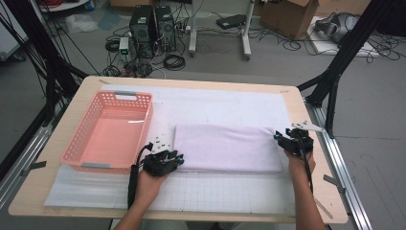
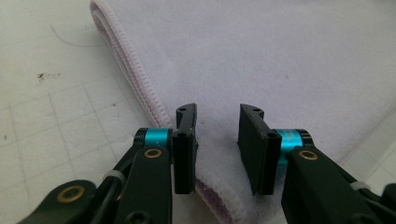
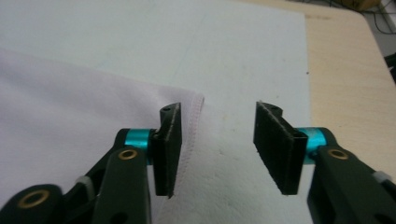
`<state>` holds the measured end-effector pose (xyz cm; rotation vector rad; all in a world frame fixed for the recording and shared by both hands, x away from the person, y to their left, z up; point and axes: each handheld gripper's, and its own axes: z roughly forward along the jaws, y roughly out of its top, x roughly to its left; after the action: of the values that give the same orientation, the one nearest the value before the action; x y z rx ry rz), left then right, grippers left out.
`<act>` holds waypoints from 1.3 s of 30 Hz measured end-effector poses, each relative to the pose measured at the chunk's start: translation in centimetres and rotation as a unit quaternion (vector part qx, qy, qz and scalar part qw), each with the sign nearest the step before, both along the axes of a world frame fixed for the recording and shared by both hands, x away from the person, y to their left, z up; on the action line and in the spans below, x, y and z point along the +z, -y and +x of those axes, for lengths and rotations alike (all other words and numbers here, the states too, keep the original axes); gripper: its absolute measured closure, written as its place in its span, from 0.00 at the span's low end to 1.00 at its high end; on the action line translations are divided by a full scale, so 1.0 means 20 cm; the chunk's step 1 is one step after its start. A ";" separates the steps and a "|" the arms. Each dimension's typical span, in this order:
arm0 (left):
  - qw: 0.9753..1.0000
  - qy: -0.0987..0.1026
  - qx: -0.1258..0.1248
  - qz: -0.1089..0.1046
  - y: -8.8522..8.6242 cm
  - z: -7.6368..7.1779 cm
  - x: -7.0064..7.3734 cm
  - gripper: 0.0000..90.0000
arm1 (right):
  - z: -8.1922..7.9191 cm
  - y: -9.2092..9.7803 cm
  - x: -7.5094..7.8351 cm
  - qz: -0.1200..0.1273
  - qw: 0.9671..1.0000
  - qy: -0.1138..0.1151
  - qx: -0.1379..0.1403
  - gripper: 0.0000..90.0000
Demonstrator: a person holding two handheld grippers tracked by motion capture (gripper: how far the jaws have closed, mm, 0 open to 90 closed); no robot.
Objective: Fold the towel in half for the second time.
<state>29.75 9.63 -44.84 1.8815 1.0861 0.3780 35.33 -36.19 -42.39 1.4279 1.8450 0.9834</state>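
Seen from the high view, the folded pale lilac towel (image 1: 227,148) lies lengthwise on the white gridded mat (image 1: 215,191) that covers the wooden tabletop (image 1: 62,143), just right of a pink plastic basket (image 1: 109,132). Both forearms come in from the bottom edge. The left hand (image 1: 147,184) rests low on the mat, its wrist roughly straight, and aims the left claw (image 1: 165,160) at the towel's near left corner. The right hand (image 1: 300,163) sits at the towel's right end with its forearm rising almost straight up the picture, and the right claw (image 1: 289,139) points leftward at the towel's far right corner. A black cable (image 1: 132,184) trails back along the left forearm.

Next, in the left gripper view, the left claw (image 2: 217,135) is spread, its two black jaws apart with a clear gap between them. The jaws stand low over the towel (image 2: 261,60); the left one sits right at the towel's thick, stitched folded edge, the right one over the flat cloth. The mat (image 2: 46,116) shows beside the edge.

Finally, in the right gripper view, the right claw (image 3: 217,140) is likewise spread wide and holds nothing. Its left jaw stands over the hemmed corner of the towel (image 3: 70,121), while its right jaw hangs over bare mat (image 3: 224,56). Whether either jaw touches the cloth I cannot tell. The tabletop (image 3: 350,74) runs beyond the mat.
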 end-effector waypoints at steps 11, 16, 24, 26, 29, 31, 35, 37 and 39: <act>0.998 0.034 -0.006 -0.060 -0.06 -0.02 0.05 0.50 | -0.36 0.11 0.01 0.048 0.997 0.026 0.059 0.31; 0.994 0.054 -0.030 -0.087 -0.08 -0.03 0.09 0.34 | -0.45 0.09 0.02 0.045 0.995 0.041 0.082 0.28; 0.993 0.076 -0.048 -0.082 -0.06 -0.05 0.10 0.25 | -0.53 0.04 0.01 0.055 0.991 0.049 0.114 0.27; 0.993 0.077 -0.051 -0.078 -0.06 -0.05 0.09 0.25 | -0.53 0.03 0.01 0.052 0.990 0.047 0.125 0.27; 0.993 0.077 -0.051 -0.077 -0.05 -0.05 0.09 0.25 | -0.52 0.02 0.00 0.051 0.989 0.046 0.129 0.26; 0.993 0.078 -0.052 -0.077 -0.05 -0.05 0.09 0.26 | -0.52 0.02 -0.01 0.057 0.989 0.043 0.127 0.24; 0.993 0.077 -0.052 -0.079 -0.06 -0.06 0.09 0.26 | -0.51 0.01 -0.02 0.056 0.989 0.041 0.130 0.24; 0.993 0.077 -0.051 -0.077 -0.06 -0.06 0.08 0.26 | -0.51 0.00 -0.02 0.052 0.989 0.041 0.130 0.24; 0.993 0.077 -0.051 -0.076 -0.06 -0.06 0.08 0.26 | -0.51 0.01 -0.02 0.048 0.989 0.041 0.132 0.24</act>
<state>28.62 10.87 -43.20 1.7347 0.8869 0.3647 25.09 -36.35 -42.85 1.1978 1.9829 1.2555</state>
